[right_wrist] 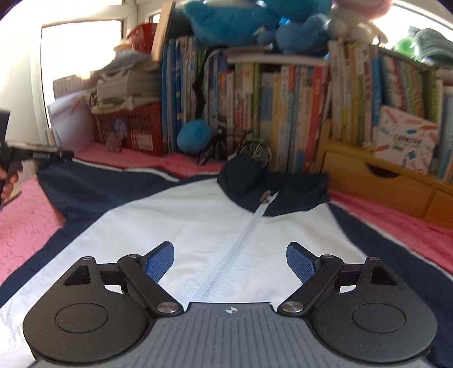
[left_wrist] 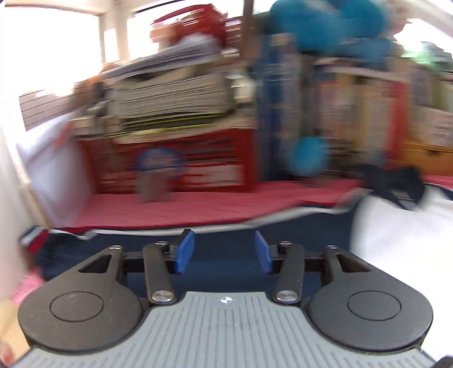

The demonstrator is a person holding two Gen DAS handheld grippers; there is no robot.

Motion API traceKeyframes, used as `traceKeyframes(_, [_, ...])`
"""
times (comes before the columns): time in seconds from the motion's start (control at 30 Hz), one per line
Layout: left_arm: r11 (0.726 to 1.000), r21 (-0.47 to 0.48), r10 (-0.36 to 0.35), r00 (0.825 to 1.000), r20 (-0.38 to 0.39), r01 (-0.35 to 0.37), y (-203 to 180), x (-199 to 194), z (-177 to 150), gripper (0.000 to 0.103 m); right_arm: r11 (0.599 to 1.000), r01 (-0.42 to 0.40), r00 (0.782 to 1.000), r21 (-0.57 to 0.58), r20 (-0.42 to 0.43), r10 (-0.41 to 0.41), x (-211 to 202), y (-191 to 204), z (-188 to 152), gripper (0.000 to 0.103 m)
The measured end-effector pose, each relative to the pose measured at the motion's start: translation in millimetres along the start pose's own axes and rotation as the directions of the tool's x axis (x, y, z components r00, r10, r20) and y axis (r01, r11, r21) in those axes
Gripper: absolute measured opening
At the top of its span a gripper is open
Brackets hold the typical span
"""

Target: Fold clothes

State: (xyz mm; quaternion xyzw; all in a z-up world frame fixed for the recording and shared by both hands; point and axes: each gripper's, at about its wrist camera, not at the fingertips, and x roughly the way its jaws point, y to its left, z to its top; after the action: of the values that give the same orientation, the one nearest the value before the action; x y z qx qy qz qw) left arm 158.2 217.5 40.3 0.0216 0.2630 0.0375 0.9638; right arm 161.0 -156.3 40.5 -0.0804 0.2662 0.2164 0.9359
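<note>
A white and navy zip-up jacket (right_wrist: 181, 215) lies spread flat on a pink bedcover (right_wrist: 22, 220), collar and zipper pull (right_wrist: 266, 196) toward the bookshelf. My right gripper (right_wrist: 230, 261) hovers open just above its white front, blue pads either side of the zipper line. My left gripper (left_wrist: 223, 252) is open over the jacket's navy sleeve (left_wrist: 226, 271), with nothing between its blue pads; that view is motion-blurred. The left gripper (right_wrist: 39, 155) also shows at the left edge of the right wrist view, held by a hand, above the navy left sleeve (right_wrist: 93, 186).
A packed bookshelf (right_wrist: 283, 107) with blue plush toys (right_wrist: 240, 19) on top runs along the far side. A red basket (right_wrist: 133, 127) stacked with papers stands at the back left. A small bicycle model (right_wrist: 243, 147) and a blue ball (right_wrist: 195, 136) sit by the collar. Wooden drawers (right_wrist: 382, 181) are at right.
</note>
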Motion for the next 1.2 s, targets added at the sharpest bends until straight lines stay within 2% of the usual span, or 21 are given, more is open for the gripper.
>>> traceKeyframes(0.07, [0.994,0.0,-0.113,0.994,-0.006,0.113,-28.0,-22.6,-15.7,0.053,0.999,0.037,0.998,0.007,0.041,-0.037,-37.0,-10.3,-1.1,0.088])
traceKeyframes(0.13, [0.977,-0.026,-0.213,0.977,-0.014,0.213,-53.9,-45.7,-33.1,0.055,0.997,0.074,0.994,0.016,0.082,-0.075,-73.9,-20.6,-2.2,0.088])
traceKeyframes(0.2, [0.964,-0.053,-0.26,0.966,-0.009,0.259,-72.9,-70.5,-53.8,0.064,0.994,0.11,0.986,0.026,0.122,-0.113,-110.9,-30.9,-3.3,0.09])
traceKeyframes(0.23, [0.961,-0.063,-0.27,0.963,-0.004,0.269,-82.4,-83.3,-64.9,0.065,0.991,0.128,0.981,0.032,0.142,-0.132,-129.4,-35.8,-4.0,0.09])
traceKeyframes(0.37, [0.967,-0.107,-0.231,0.973,0.015,0.232,-111.9,-125.2,-106.0,0.069,0.975,0.185,0.962,0.128,0.179,-0.206,-180.0,2.6,-64.9,0.092])
traceKeyframes(0.43, [0.972,-0.127,-0.194,0.98,0.044,0.198,-125.2,-142.8,-123.9,0.075,0.963,0.201,0.952,0.181,0.195,-0.235,-201.0,20.0,-98.0,0.092])
traceKeyframes(0.47, [0.976,-0.13,-0.167,0.984,0.062,0.174,-130.0,-148.2,-133.9,0.077,0.966,0.166,0.954,0.199,0.215,-0.208,-198.3,37.6,-114.1,0.092])
traceKeyframes(0.53, [0.987,-0.119,-0.102,0.994,0.048,0.107,-136.8,-149.6,-147.4,0.077,0.968,0.095,0.954,0.233,0.256,-0.155,-193.1,72.9,-146.3,0.092])
traceKeyframes(0.6, [0.996,-0.087,-0.025,0.999,0.039,0.029,-139.3,-147.7,-159.7,0.079,0.972,0.129,0.947,0.197,0.266,-0.18,-180.7,90.9,-162.6,0.091])
traceKeyframes(0.63, [0.998,-0.057,0.004,0.998,0.06,0.0,-139.0,-149.0,-165.7,0.079,0.973,0.146,0.943,0.179,0.271,-0.191,-174.5,99.9,-170.8,0.091])
traceKeyframes(0.77, [0.998,0.01,0.064,0.991,0.121,-0.066,-132.8,-152.3,-174.6,0.09,0.971,0.215,0.926,0.107,0.295,-0.237,-149.8,135.8,-203.4,0.09])
traceKeyframes(0.83, [0.997,-0.003,0.071,0.991,0.117,-0.072,-125.7,-150.3,-175.9,0.096,0.949,0.299,0.897,0.097,0.311,-0.314,-154.3,120.5,-214.0,0.094])
traceKeyframes(0.93, [0.999,-0.017,0.051,0.992,0.112,-0.05,-117.5,-147.7,-177.3,0.099,0.903,0.421,0.841,0.085,0.337,-0.424,-161.0,97.5,-229.9,0.098])
traceKeyframes(1.03, [0.997,0.02,0.07,0.991,0.114,-0.073,-118.7,-148.7,-176.8,0.1,0.877,0.474,0.829,0.084,0.294,-0.476,-170.6,78.5,-233.7,0.1])
traceKeyframes(1.1, [0.987,0.033,0.151,0.983,0.108,-0.155,-114.1,-149.5,-175.9,0.1,0.851,0.515,0.819,0.104,0.234,-0.524,-177.5,63.2,-231.8,0.1])
traceKeyframes(1.17, [0.991,-0.03,0.132,0.989,0.063,-0.13,-95.0,-149.8,-173.4,0.1,0.841,0.52,0.816,0.15,0.204,-0.541,-191.9,39.3,-222.3,0.099])
traceKeyframes(1.2, [0.991,-0.059,0.126,0.991,0.043,-0.123,-88.2,-149.2,-172.4,0.1,0.852,0.493,0.827,0.177,0.21,-0.522,-198.1,26.1,-216.5,0.098])
